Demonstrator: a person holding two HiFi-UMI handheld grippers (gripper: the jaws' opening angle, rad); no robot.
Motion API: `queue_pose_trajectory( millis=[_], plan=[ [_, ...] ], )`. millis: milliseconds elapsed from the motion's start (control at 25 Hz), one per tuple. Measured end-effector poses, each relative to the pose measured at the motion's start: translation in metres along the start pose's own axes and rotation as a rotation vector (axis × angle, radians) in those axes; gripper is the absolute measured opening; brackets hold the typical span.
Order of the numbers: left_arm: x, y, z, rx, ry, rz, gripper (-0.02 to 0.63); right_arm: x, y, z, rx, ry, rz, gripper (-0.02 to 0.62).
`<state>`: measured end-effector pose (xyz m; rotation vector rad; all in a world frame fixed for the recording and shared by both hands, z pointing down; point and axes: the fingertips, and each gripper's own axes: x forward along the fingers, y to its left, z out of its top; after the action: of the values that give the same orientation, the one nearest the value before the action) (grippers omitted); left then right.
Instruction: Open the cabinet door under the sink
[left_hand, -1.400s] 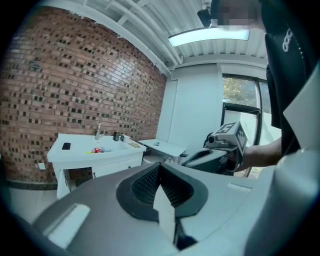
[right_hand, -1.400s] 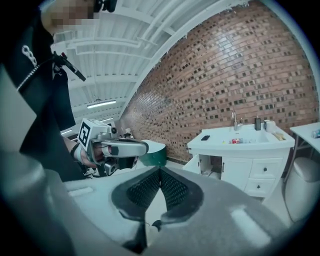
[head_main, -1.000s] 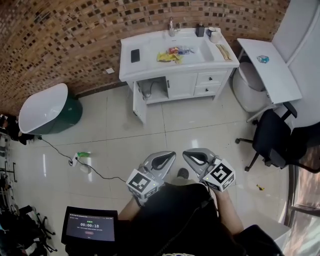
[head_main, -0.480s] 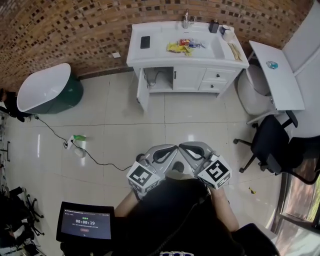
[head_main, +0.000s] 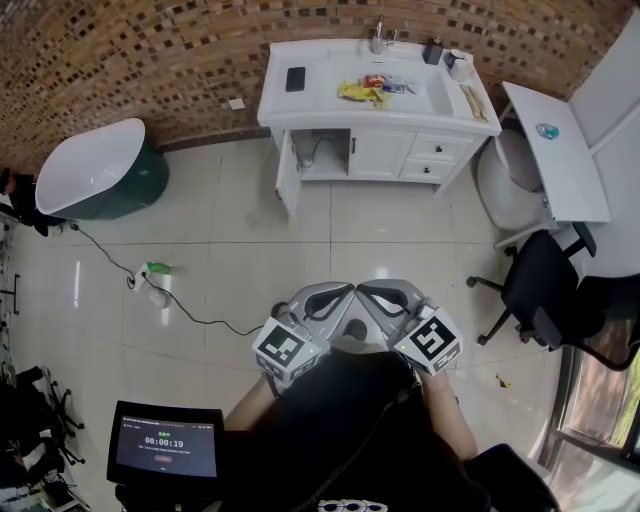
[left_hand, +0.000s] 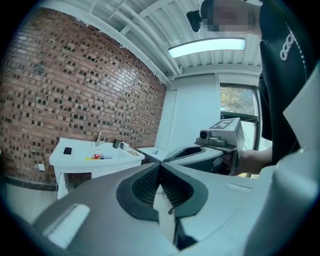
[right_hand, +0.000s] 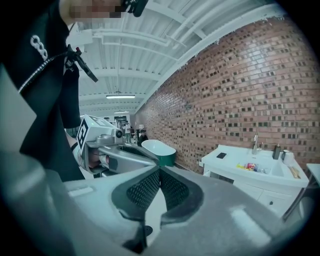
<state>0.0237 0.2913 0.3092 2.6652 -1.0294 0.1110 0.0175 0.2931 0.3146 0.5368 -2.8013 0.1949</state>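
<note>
The white sink cabinet (head_main: 375, 120) stands against the brick wall, far across the tiled floor. Its left door (head_main: 286, 182) is swung open, showing pipes in the compartment (head_main: 322, 155); the middle door (head_main: 375, 157) is closed. My left gripper (head_main: 345, 290) and right gripper (head_main: 366, 290) are held close to my body, tips almost touching, far from the cabinet. Both are shut with nothing between the pads. The left gripper (left_hand: 160, 165) sees the cabinet (left_hand: 90, 157) at its left. The right gripper (right_hand: 160, 169) sees the cabinet (right_hand: 252, 175) at its right.
A white bathtub on a green base (head_main: 95, 175) stands at the left. A cable (head_main: 180, 310) and a green bottle (head_main: 156, 270) lie on the floor. A toilet (head_main: 505, 185), a white table (head_main: 555, 150) and a black office chair (head_main: 550, 290) crowd the right side.
The head view has shifted, so the cabinet now sits higher and further right in the picture. The right gripper has edged toward the left one. Both stay shut; the door stays open.
</note>
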Motion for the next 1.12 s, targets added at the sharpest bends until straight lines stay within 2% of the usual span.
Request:
queue_pose_trajectory(
  millis=[480,1120],
  plan=[
    [0.001,-0.018,-0.008,0.005,0.009,-0.021,0.015,-0.015,0.004,-0.001,0.016,-0.014,0.003,-0.009],
    [0.0,-0.009,-0.007,0.014,0.008,0.003,0.015,-0.007,0.006,-0.008,0.016,-0.008,0.037,-0.009]
  ],
)
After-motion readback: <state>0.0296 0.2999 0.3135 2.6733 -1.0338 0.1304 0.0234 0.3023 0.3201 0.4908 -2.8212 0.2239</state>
